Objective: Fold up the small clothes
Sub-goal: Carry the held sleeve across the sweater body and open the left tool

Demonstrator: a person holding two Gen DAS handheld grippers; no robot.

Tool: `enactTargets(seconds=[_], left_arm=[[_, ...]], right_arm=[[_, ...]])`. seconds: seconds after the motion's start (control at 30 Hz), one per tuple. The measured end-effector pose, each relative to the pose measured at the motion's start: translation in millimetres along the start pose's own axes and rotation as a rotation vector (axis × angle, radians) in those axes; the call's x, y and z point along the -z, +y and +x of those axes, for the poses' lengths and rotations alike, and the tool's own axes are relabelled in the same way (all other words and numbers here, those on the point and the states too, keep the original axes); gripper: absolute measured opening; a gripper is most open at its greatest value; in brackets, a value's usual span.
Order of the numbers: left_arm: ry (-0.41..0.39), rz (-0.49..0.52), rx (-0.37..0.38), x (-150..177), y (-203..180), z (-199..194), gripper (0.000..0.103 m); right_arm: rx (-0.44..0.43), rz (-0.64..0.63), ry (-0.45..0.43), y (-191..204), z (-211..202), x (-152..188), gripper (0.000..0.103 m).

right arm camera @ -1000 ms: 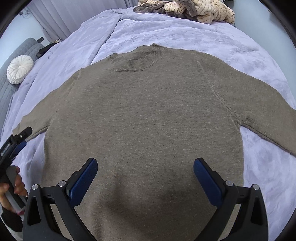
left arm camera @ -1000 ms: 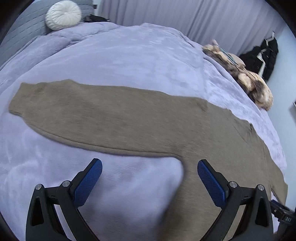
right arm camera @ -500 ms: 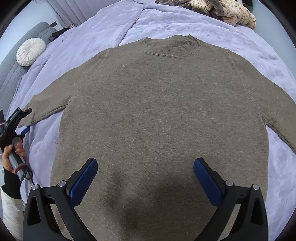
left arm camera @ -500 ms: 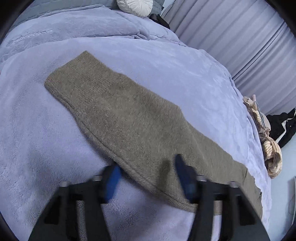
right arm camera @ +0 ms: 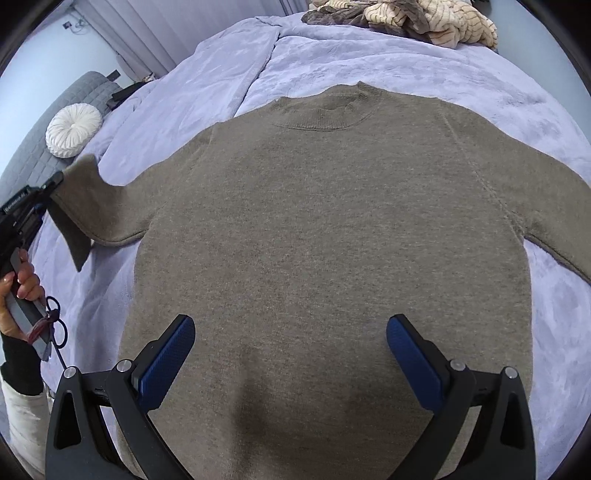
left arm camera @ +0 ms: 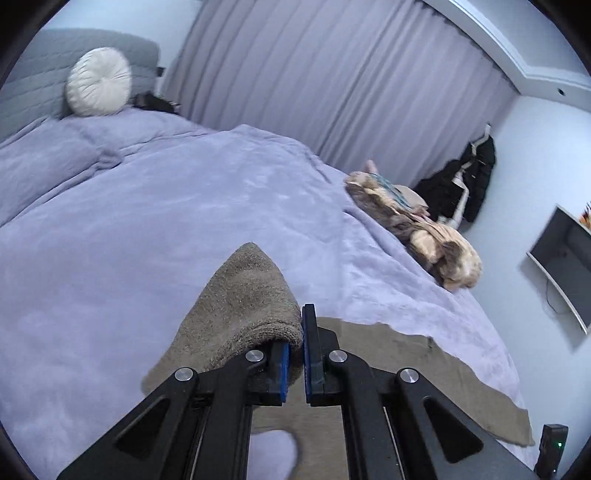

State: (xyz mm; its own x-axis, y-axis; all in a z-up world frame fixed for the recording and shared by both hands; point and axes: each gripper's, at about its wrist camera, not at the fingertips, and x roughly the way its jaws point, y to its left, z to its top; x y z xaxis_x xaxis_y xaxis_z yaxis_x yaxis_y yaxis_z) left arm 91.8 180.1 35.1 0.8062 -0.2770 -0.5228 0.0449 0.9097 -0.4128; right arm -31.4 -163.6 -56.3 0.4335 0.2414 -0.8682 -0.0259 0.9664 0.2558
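Note:
An olive-brown knit sweater point(right arm camera: 332, 229) lies flat on the lavender bed, collar away from me. My left gripper point(left arm camera: 294, 345) is shut on the cuff of the sweater's left sleeve point(left arm camera: 245, 299) and holds it lifted off the bed. In the right wrist view that sleeve point(right arm camera: 86, 201) stands raised at the far left beside the left gripper's body point(right arm camera: 22, 210). My right gripper point(right arm camera: 290, 354) is open and empty, hovering over the sweater's lower body. The right sleeve point(right arm camera: 554, 221) lies spread on the bed.
The lavender blanket point(left arm camera: 147, 221) covers the bed. A pile of beige and brown clothes point(left arm camera: 417, 229) sits at the far edge, also in the right wrist view point(right arm camera: 406, 18). A round white cushion point(left arm camera: 98, 83) leans on the grey headboard. Dark garments point(left arm camera: 465, 181) hang by the wall.
My left gripper moved out along the left sleeve, closed on its cuff and lifted it off the bed. My right gripper stayed open over the sweater's body.

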Motion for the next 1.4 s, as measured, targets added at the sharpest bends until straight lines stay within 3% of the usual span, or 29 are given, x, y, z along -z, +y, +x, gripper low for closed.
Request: enactTargets(seconds=[0.07,0.2,0.3,0.43,0.47,0.53,0.57,0.7,0.83,0.93,1.0,1.1,1.13,1.2,1.23,1.27,1.4], left_arm=[[0.041,0.071,0.068,5,-54,20,0.007],[0.174,0.208,0.116,43,-143,76,0.007],[0.267,0.311,0.088,85,-180,112,0.007],[0.369,0.403,0.025,131,-195,145,0.008],[0.376,0.419,0.003,138,-191,137,0.014],[0.365,0.448,-0.058,144,-186,131,0.081],[0.334,0.453,-0.068,142,-181,117,0.089],[0.237,0.486,-0.041,113,-161,68,0.089],[0.186,0.415,-0.1,69,-104,50,0.089],[0.222,0.293,-0.204,50,-42,62,0.089],[0.31,0.215,-0.244,52,-3,81,0.089],[0.402,0.13,-0.246,68,28,103,0.089],[0.414,0.12,-0.245,73,31,106,0.089],[0.413,0.118,-0.245,80,33,110,0.089],[0.41,0.123,-0.245,83,33,111,0.089],[0.408,0.131,-0.247,84,31,111,0.089],[0.416,0.136,-0.233,82,29,111,0.089]], right_arm=[[-0.003,0.023,-0.019,-13,-7,2,0.103],[-0.002,0.089,-0.052,-47,-21,6,0.103],[0.007,0.141,-0.062,-73,-28,11,0.103],[0.023,0.201,-0.055,-105,-29,20,0.103],[0.027,0.21,-0.051,-110,-28,21,0.103],[0.032,0.221,-0.042,-120,-24,21,0.103],[0.035,0.221,-0.039,-121,-22,20,0.103],[0.045,0.144,-0.044,-107,-16,4,0.103],[0.066,-0.097,-0.089,-51,-8,-25,0.103],[0.113,-0.366,-0.128,11,10,-42,0.103],[0.176,-0.548,-0.143,53,34,-46,0.103],[0.302,-0.774,-0.148,102,79,-45,0.101],[0.331,-0.808,-0.155,110,90,-47,0.095],[0.375,-0.827,-0.155,116,109,-57,0.071],[0.343,-0.795,-0.136,114,114,-65,0.031],[0.281,-0.727,-0.117,107,114,-75,0.019],[0.026,-0.286,-0.206,42,76,-103,0.019]])
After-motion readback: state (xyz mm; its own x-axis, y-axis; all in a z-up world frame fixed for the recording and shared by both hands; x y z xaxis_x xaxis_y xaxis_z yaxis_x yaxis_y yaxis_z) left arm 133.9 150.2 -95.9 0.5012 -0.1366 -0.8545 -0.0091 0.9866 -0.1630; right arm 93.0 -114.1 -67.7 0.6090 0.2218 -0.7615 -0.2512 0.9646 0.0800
